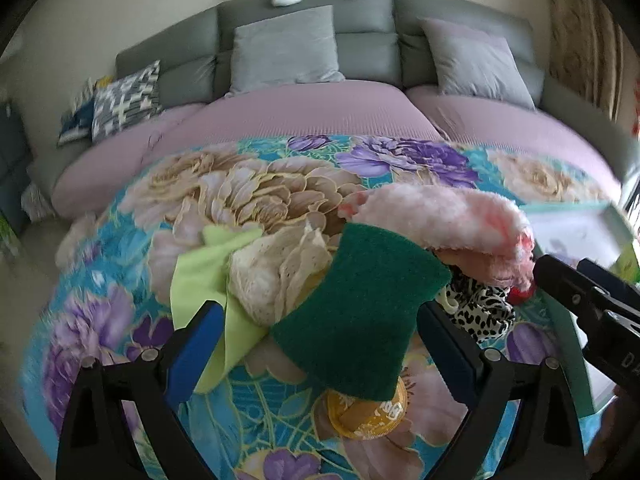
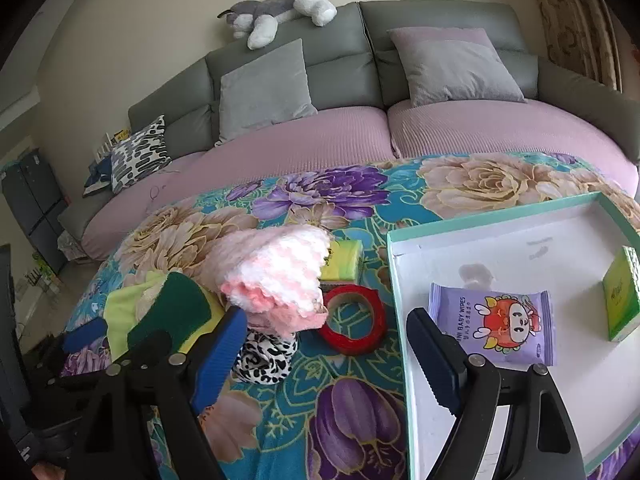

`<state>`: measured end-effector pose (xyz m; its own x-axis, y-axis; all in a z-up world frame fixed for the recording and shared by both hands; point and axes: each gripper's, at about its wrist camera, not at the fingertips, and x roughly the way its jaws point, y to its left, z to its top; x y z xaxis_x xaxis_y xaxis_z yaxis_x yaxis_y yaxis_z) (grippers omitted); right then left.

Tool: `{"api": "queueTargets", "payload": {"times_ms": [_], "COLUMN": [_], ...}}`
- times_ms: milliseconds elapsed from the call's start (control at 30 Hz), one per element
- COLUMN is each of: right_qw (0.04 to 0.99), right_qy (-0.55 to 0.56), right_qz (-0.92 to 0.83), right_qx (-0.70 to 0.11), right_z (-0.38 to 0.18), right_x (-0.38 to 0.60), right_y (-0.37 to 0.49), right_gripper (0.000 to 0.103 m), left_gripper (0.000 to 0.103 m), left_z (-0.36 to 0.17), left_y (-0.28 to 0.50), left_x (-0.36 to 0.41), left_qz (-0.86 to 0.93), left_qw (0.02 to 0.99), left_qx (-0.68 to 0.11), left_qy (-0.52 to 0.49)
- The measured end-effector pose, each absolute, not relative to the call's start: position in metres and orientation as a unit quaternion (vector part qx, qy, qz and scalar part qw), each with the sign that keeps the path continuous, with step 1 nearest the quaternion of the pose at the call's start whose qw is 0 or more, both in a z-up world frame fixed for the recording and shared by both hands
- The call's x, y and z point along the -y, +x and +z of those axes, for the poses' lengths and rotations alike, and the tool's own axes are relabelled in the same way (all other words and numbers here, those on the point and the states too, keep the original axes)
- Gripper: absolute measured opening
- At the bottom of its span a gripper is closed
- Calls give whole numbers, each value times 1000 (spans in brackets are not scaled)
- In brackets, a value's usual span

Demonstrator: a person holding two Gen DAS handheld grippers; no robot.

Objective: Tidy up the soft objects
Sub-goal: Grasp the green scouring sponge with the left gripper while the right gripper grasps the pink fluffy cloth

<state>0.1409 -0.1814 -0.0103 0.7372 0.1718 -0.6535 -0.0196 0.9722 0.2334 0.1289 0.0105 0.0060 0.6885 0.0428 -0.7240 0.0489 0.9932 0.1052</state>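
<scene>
Jaws on your left gripper (image 1: 318, 344) stand wide, with the green sponge (image 1: 356, 312) between them but neither pad pressing it, so it is not gripped yet. Jaws on your right gripper (image 2: 326, 356) also gape, nothing held; they straddle the near-left corner of the white tray (image 2: 516, 240).

Landmark: the tray. The sponge lies left of it on the floral blanket (image 2: 360, 408), in the heap with the lime cloth (image 1: 200, 276), cream knit cloth (image 1: 276, 280) and fluffy pink cloth (image 1: 436, 216). It sits tilted, propped on the heap, near edge over a yellow round pad (image 1: 366, 414). A leopard-print piece (image 2: 262, 358) and red tape roll (image 2: 354, 320) lie between heap and tray. The tray already holds a wipes pack (image 2: 500, 324) and a green box (image 2: 622, 296).

Likely step: grab the sponge for the tray. Do it well:
- Centre the pads on its two long sides.
- Close on the sponge alone; keep the left pad off the lime cloth, which is right beside it.
- Lift straight so the pink cloth resting at its far edge doesn't drag along.
- Keep the right gripper out of the path.
</scene>
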Motion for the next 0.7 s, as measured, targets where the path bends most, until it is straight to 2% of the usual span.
{"api": "queueTargets", "payload": {"times_ms": [367, 600, 700], "right_qw": [918, 916, 915], "right_qy": [133, 129, 128], "right_qz": [41, 38, 38], "right_qx": [-371, -379, -382], "right_z": [-13, -16, -18], "right_x": [195, 195, 195], "right_y": [143, 145, 145], "right_gripper": [84, 84, 84], "left_gripper": [97, 97, 93], "left_z": [-9, -9, -12], "left_y": [147, 156, 155], "left_x": [22, 17, 14], "left_qz": [-24, -26, -29], "left_qw": [880, 885, 887], "left_qx": [-443, -443, -442], "left_qy": [171, 141, 130]}}
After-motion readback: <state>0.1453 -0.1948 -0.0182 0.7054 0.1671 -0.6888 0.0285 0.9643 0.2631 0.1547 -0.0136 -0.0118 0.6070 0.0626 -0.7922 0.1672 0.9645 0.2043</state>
